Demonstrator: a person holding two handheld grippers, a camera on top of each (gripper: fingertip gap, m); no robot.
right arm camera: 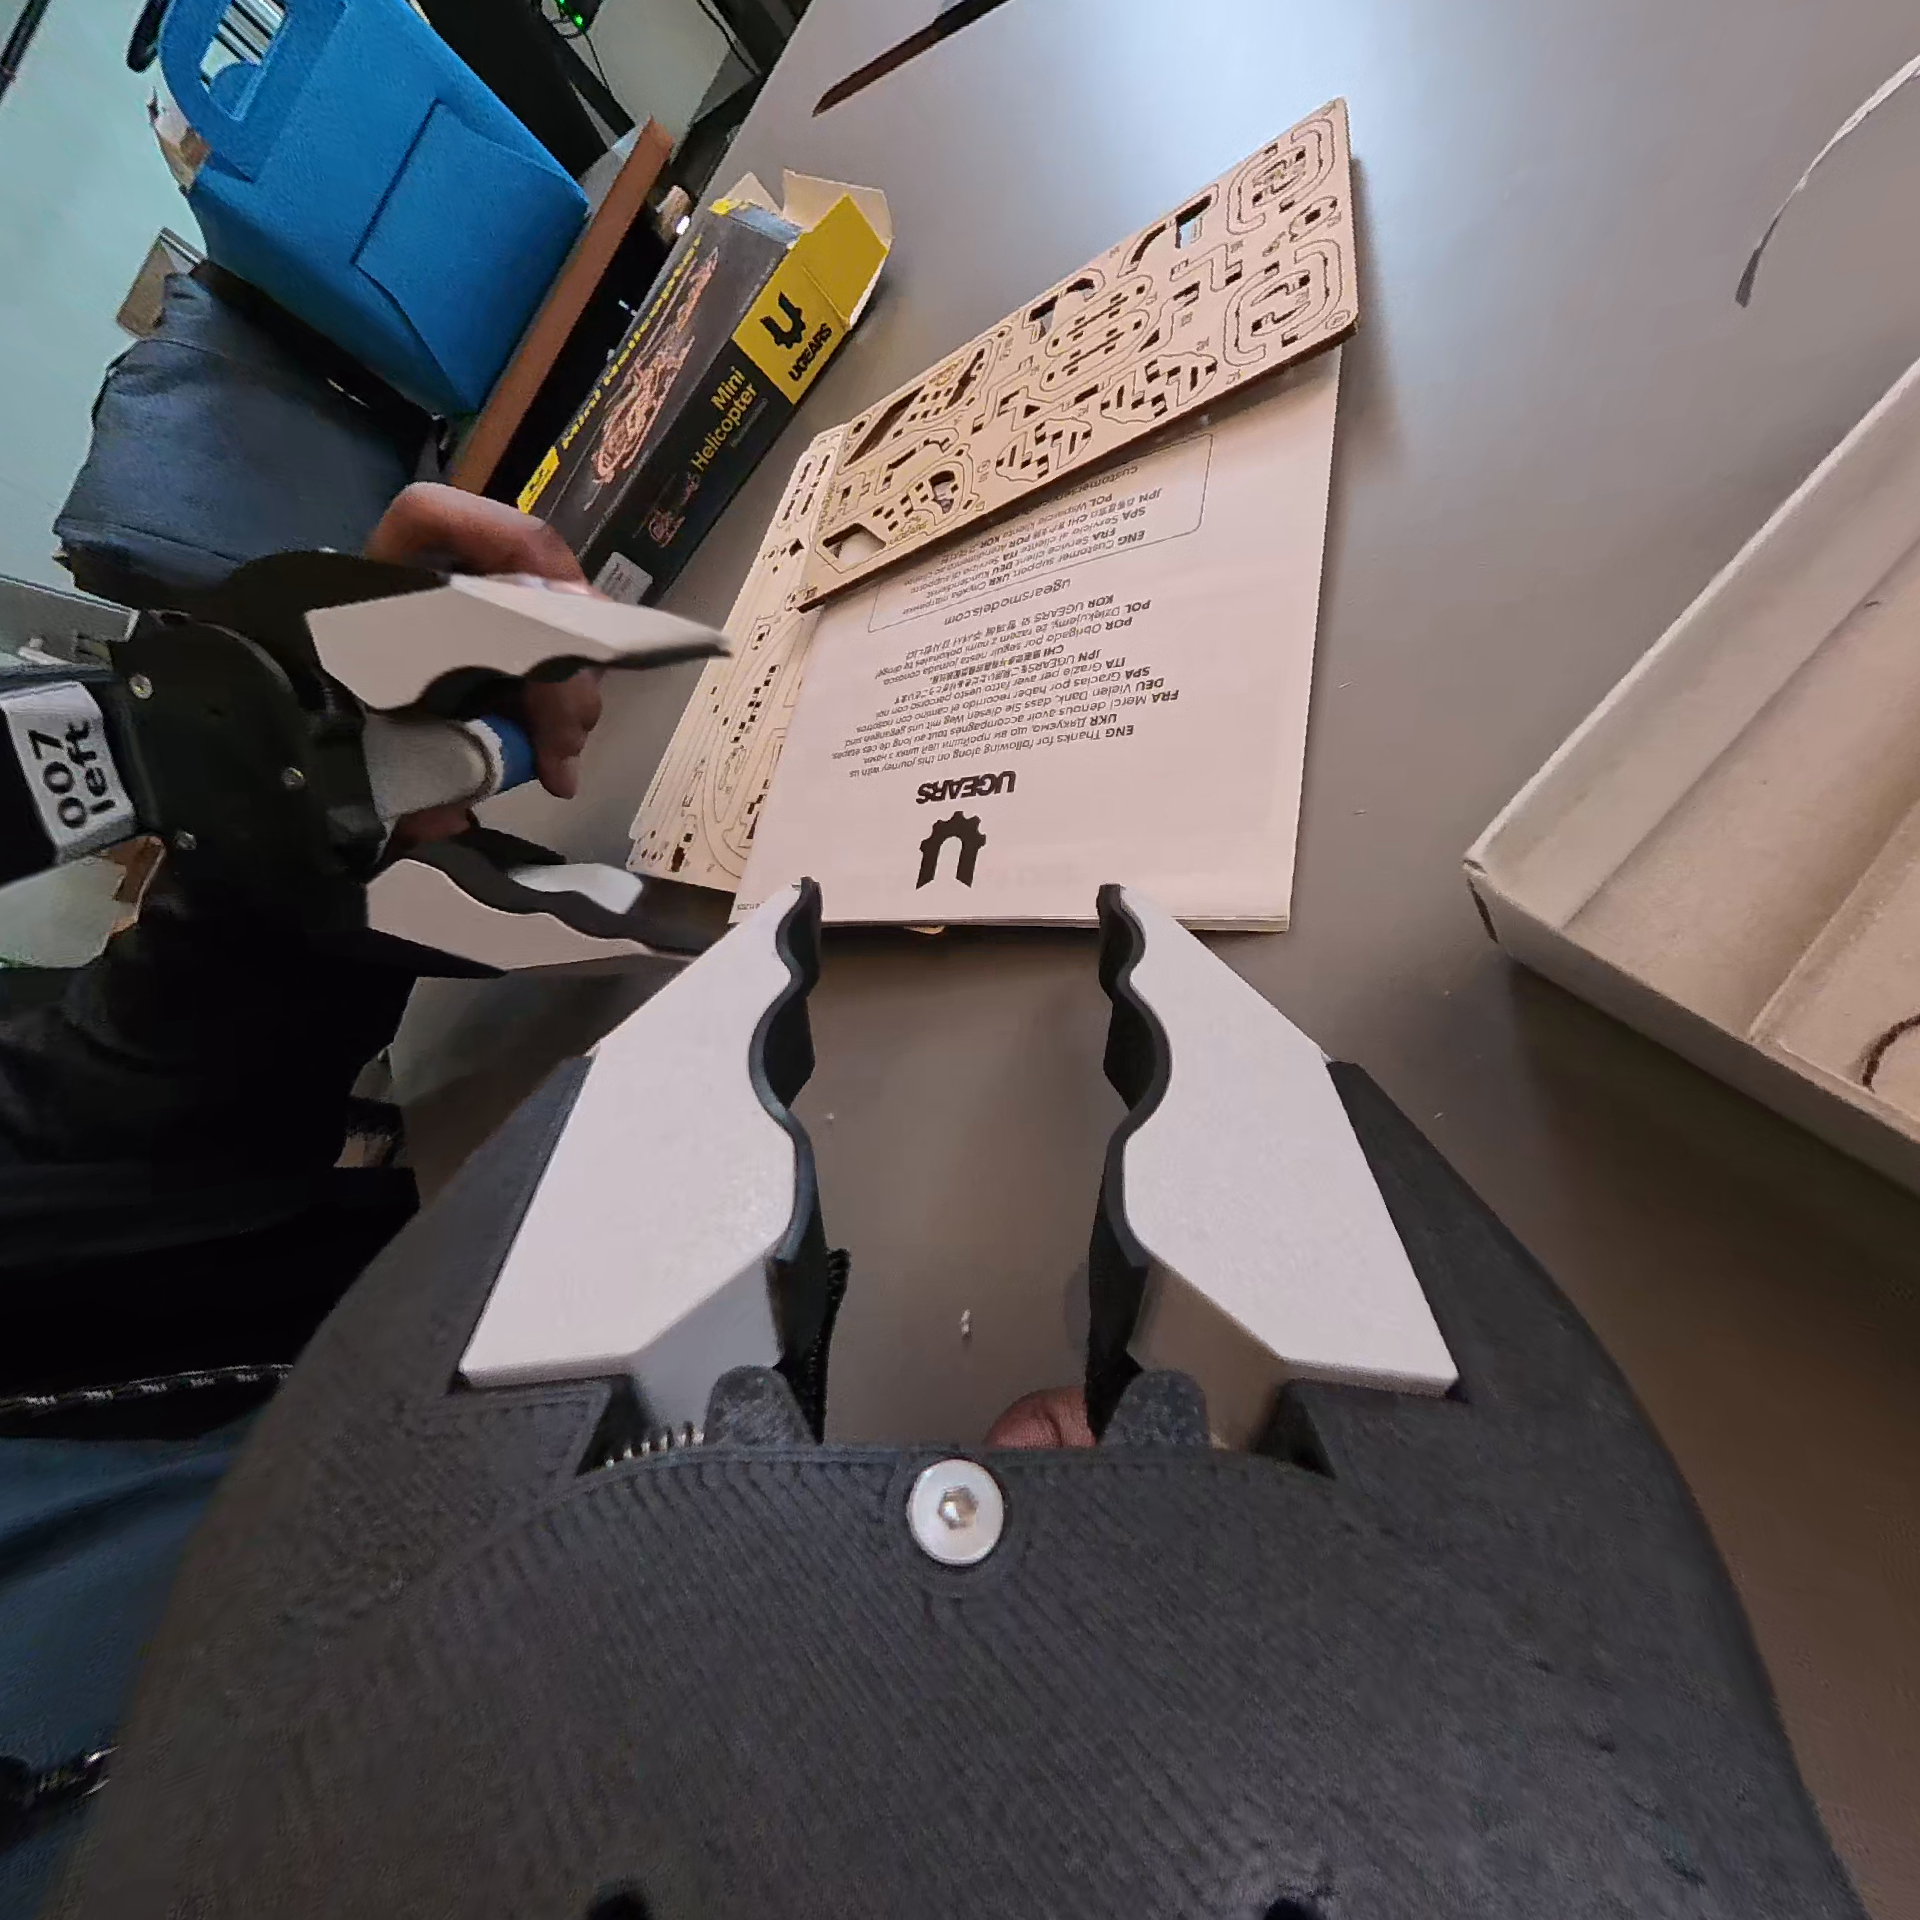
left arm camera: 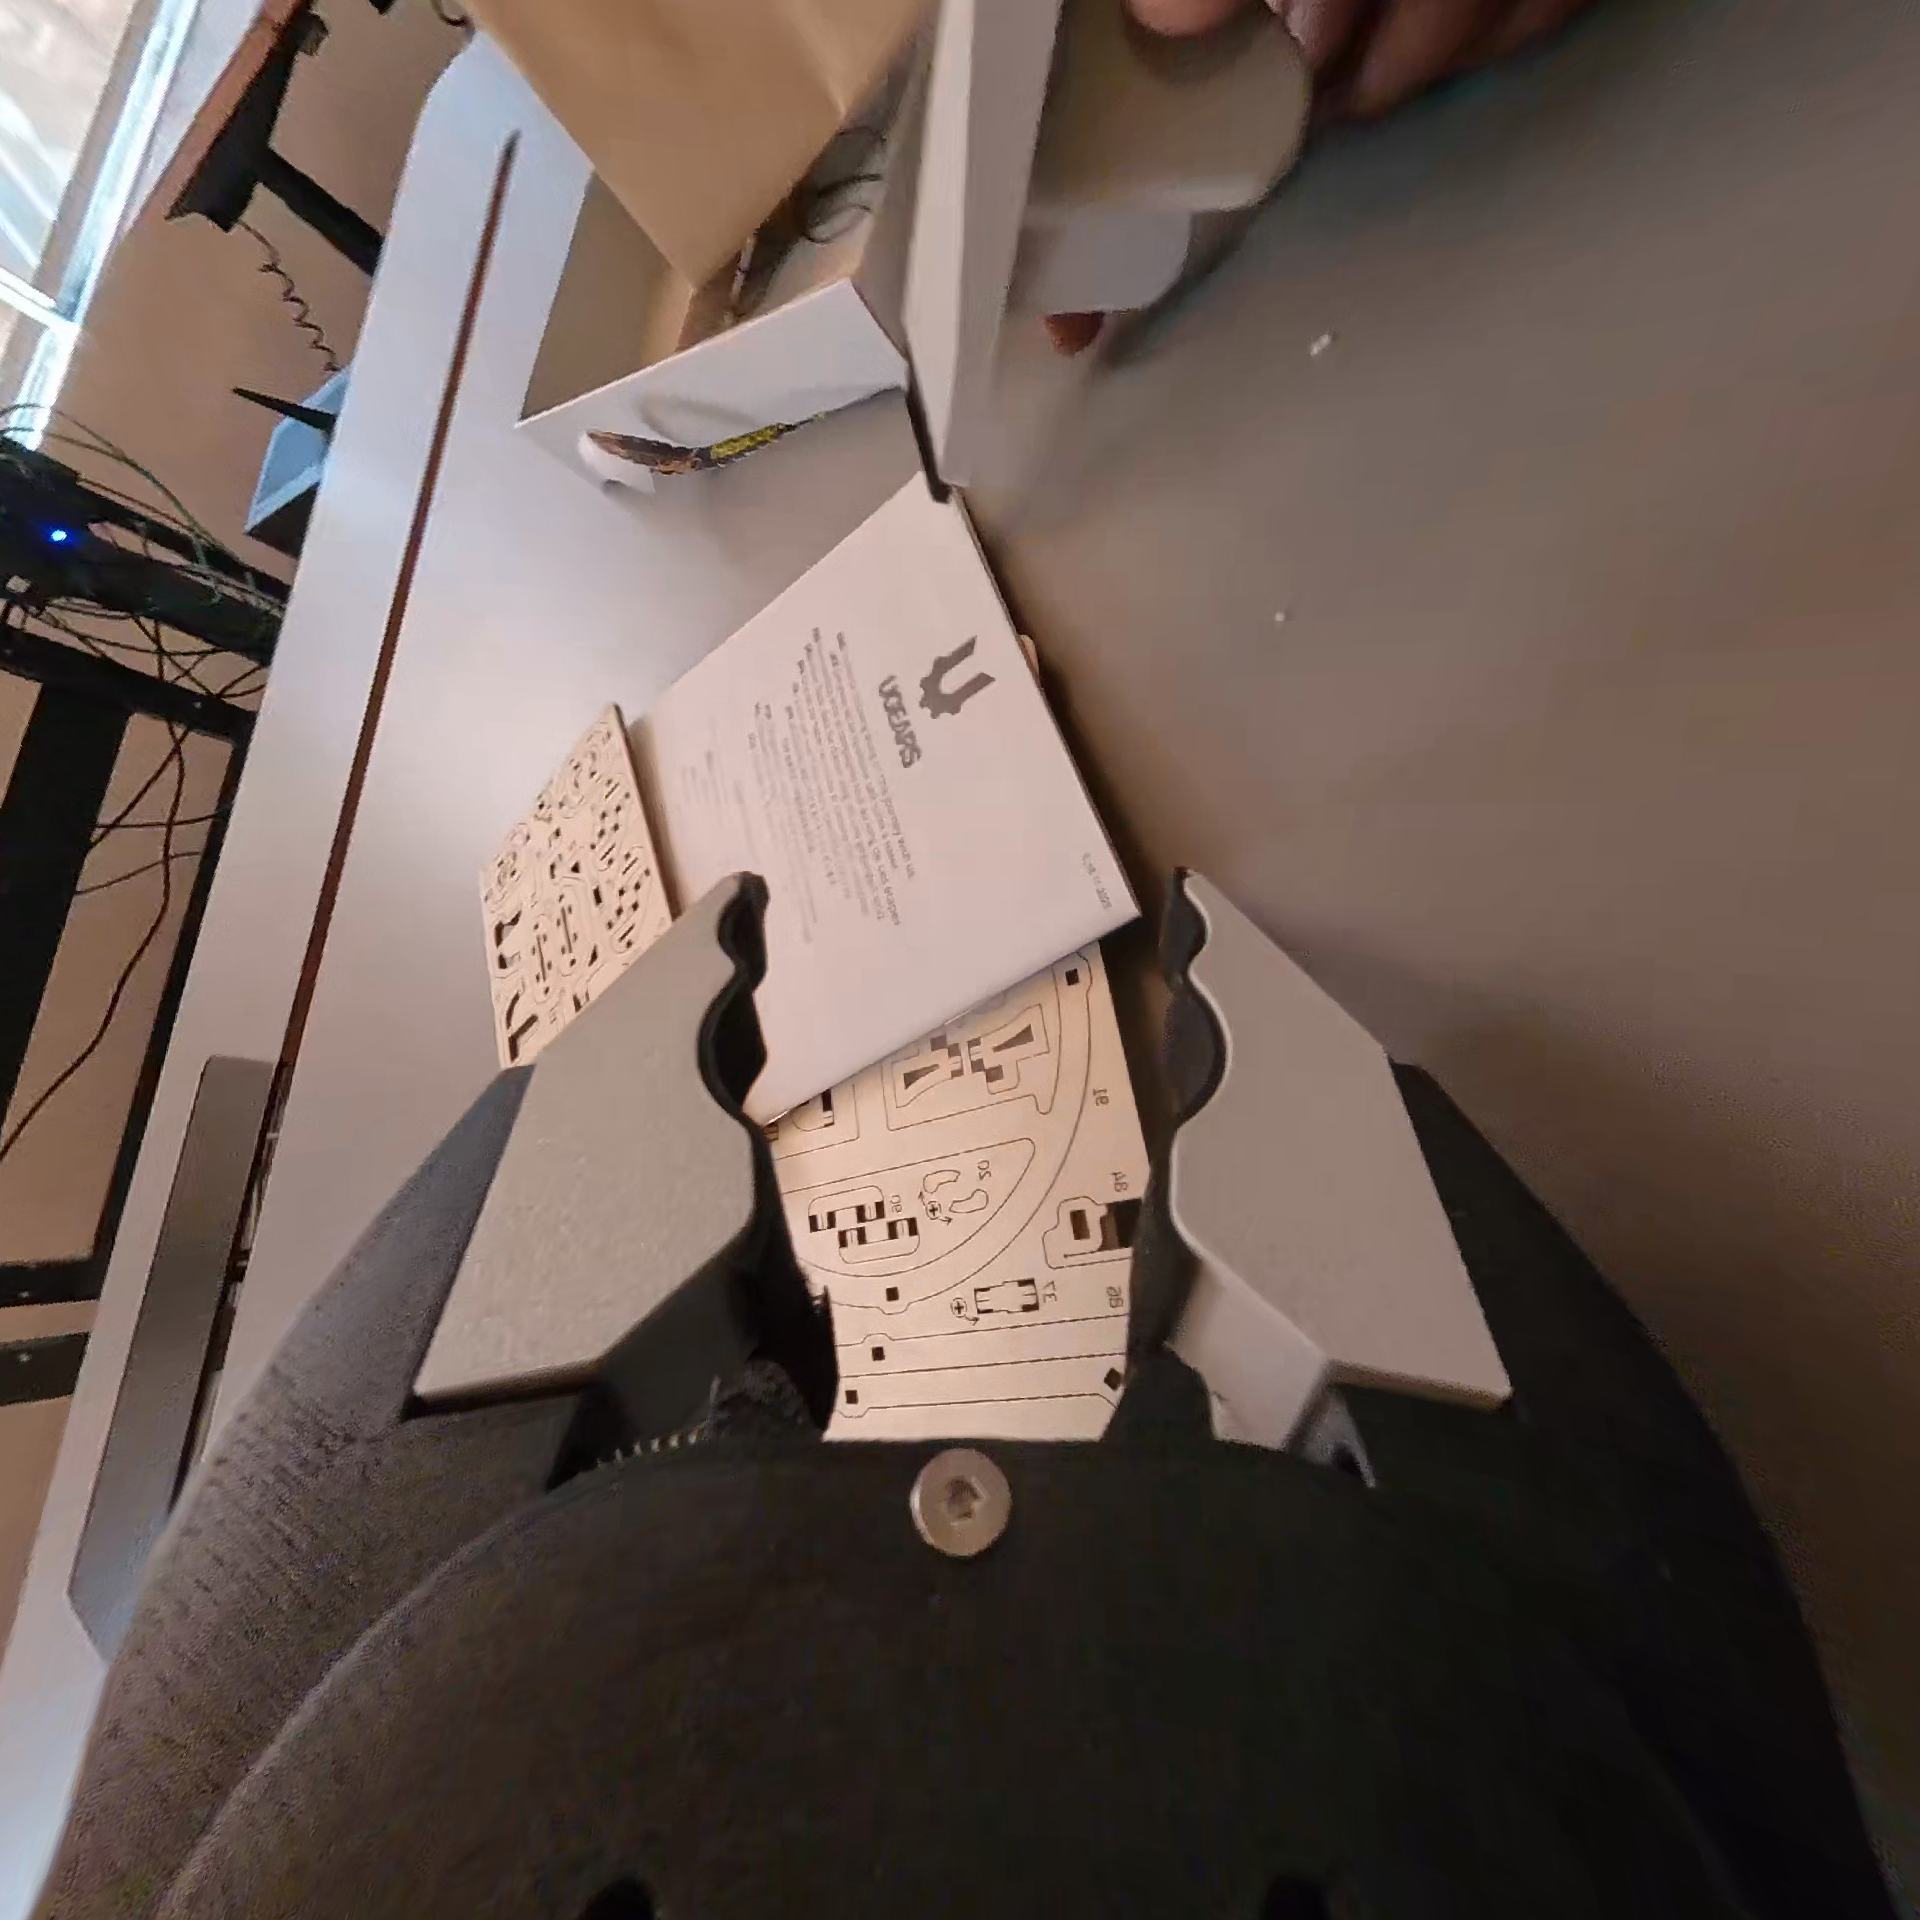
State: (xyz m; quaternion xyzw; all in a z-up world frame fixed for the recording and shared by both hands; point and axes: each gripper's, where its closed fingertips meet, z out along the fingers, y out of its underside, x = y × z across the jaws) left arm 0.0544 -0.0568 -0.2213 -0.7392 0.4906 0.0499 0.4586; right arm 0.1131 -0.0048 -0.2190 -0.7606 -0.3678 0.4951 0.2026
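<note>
My left gripper (left arm camera: pixel 966 904) is open, its jaws on either side of a corner of a white printed booklet (left arm camera: pixel 894 790) and of the laser-cut wooden sheet (left arm camera: pixel 966 1195) lying under it. A second wooden sheet (left arm camera: pixel 566 894) lies to the left. In the right wrist view, my right gripper (right arm camera: pixel 956 899) is open and empty, low over the grey table just short of the booklet's (right arm camera: pixel 1060 717) near edge. One wooden sheet (right arm camera: pixel 1101 332) lies on top of the booklet, and another (right arm camera: pixel 727 727) sticks out from under its left side. The left gripper (right arm camera: pixel 712 795) is open at that sheet's edge.
A black and yellow kit box (right arm camera: pixel 707 395) with an open flap lies at the table's far left edge. A white cardboard tray (right arm camera: pixel 1714 883) stands at the right and also shows in the left wrist view (left arm camera: pixel 717 405). A blue chair (right arm camera: pixel 364 177) is beyond the table. Across from one pair of fingers to the other is roughly 9 centimeters.
</note>
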